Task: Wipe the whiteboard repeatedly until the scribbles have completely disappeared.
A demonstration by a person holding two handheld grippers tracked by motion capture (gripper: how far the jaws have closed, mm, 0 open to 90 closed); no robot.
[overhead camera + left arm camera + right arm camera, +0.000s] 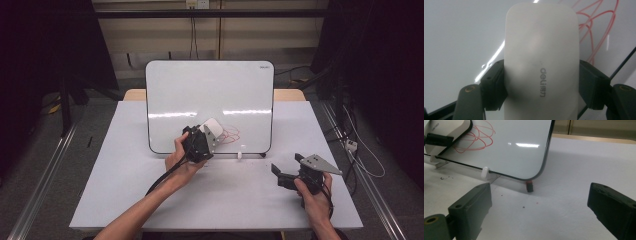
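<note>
Holding the white eraser [541, 62] tight in my left gripper [207, 134], I press it against the whiteboard [210, 90], just beside the red scribble [231, 134]. My right gripper [287, 172] rests on the table [115, 190], jaws wide and holding nothing, near the whiteboard's lower corner. A small white cap [241, 153] and a black foot [530, 186] sit under the whiteboard's bottom edge.

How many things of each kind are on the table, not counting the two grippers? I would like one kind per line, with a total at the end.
Whiteboard: 1
White eraser, held by the left gripper: 1
Small white cap at the board's lower edge: 1
Small dark cap under the board's corner: 1
Total: 4
</note>
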